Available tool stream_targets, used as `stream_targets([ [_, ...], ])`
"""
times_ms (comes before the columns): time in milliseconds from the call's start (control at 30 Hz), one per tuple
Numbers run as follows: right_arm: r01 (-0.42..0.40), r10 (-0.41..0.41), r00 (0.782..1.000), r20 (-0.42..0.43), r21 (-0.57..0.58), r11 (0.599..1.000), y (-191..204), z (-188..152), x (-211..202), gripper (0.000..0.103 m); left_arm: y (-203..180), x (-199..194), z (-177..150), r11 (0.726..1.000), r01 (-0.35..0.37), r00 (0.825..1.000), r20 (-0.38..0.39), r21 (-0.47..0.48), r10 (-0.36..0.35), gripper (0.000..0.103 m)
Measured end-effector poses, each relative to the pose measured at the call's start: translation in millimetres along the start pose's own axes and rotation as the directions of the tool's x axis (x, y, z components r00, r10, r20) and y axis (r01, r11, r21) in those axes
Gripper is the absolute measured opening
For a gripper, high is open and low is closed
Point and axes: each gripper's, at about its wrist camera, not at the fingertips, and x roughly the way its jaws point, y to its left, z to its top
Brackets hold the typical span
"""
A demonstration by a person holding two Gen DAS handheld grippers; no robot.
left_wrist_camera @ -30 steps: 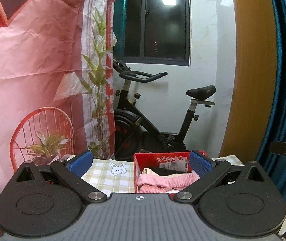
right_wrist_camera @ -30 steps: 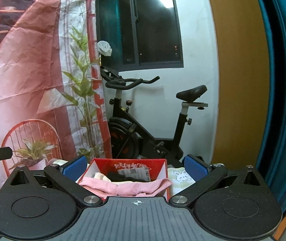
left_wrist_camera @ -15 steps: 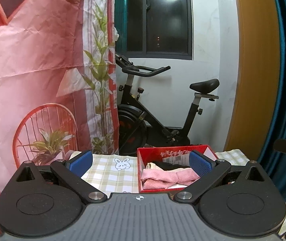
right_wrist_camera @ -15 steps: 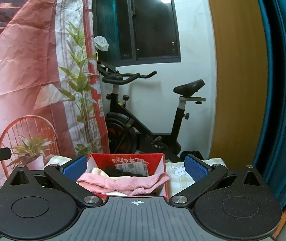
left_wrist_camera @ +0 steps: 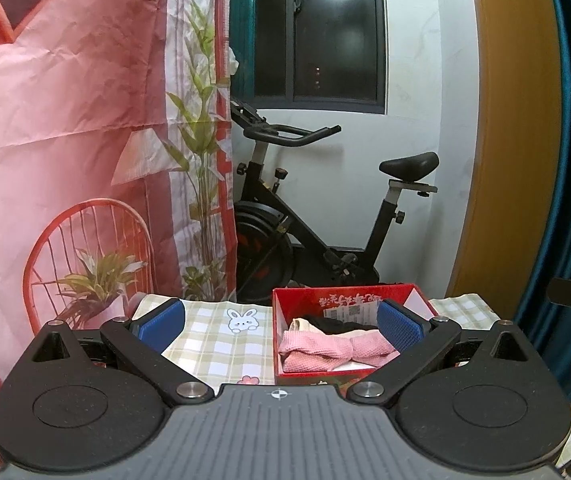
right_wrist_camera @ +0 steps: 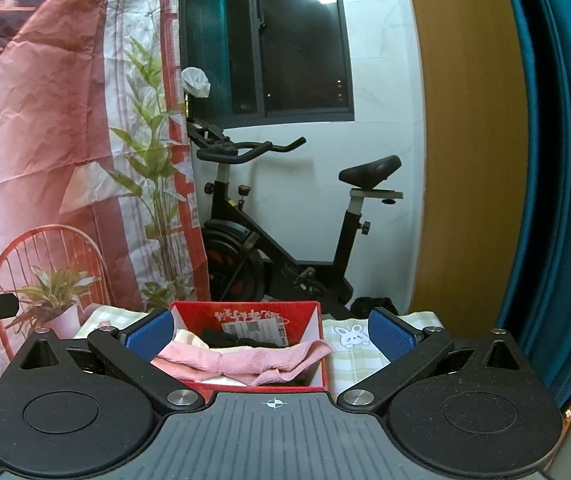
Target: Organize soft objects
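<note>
Table (left_wrist_camera: 221, 344), checked cloth: bare room is being left to the left of the red box (left_wrist_camera: 285, 308), which is sitting near the far edge. Left gripper (left_wrist_camera: 281, 322): jaws are being held wide apart, empty; the box is lying ahead between them, toward the right pad. Right gripper (right_wrist_camera: 271, 330): jaws are being held wide apart, empty, the box between them. Pink cloth (right_wrist_camera: 245, 362): is being carried in the box, long axis lying left to right, one end draping over the right wall
</note>
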Motion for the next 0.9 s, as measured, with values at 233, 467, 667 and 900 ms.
stream_targets([
  [233, 0.0, 0.0, 1.0, -0.002, -0.002, 1.0, 0.1, -1.2, 0.9, 0.103, -2.0, 0.3, -0.5, 1.0, 0.01, 1.0, -0.003, 0.009, -0.01, 0.103],
  [467, 0.002, -0.002, 1.0, -0.005, -0.002, 1.0, 0.4, -2.8, 1.3, 0.103, 0.2, 0.9, -1.5, 1.0, 0.02, 1.0, -0.006, 0.006, -0.02, 0.103],
  [667, 0.002, -0.002, 1.0, -0.005, -0.004, 1.0, -1.0, -3.6, 1.7, 0.103, 1.6, 2.7, -0.8, 0.999, 0.032, 0.999, -0.005, 0.005, -0.032, 0.103],
  [900, 0.001, -0.001, 1.0, -0.005, -0.004, 1.0, -1.0, -3.2, 1.8, 0.103, 2.4, 4.0, -2.3, 0.999, 0.052, 0.999, -0.006, 0.002, -0.052, 0.103],
])
